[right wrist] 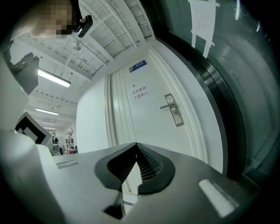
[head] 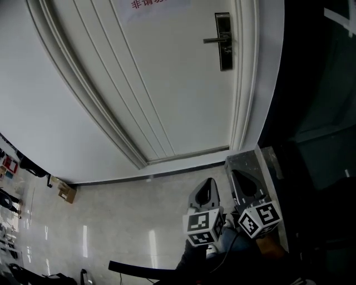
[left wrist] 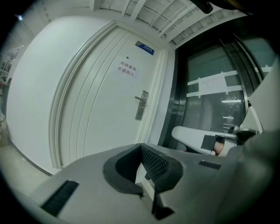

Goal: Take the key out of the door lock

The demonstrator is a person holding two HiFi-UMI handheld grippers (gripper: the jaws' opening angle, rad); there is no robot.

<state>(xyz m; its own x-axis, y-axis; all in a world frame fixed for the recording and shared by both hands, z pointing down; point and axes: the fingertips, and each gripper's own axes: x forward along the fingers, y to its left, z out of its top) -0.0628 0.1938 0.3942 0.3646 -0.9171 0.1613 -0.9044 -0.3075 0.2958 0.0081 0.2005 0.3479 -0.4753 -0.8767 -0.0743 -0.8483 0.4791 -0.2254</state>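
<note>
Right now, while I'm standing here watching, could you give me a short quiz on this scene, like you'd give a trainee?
1. In the head view, the door handle sits toward which edge of the door? A. left B. right
2. Fill in: the left gripper and right gripper both have their jaws ____, with nothing between them.
3. True or false: the right gripper is touching the door handle.
Key: 1 B; 2 together; 3 false.

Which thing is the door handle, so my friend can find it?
Find the big white door. Near its right edge, beside the dark glass wall, is a tall metal plate with a handle sticking out left. It is the door's only metal part; the paper sign above is white.
</note>
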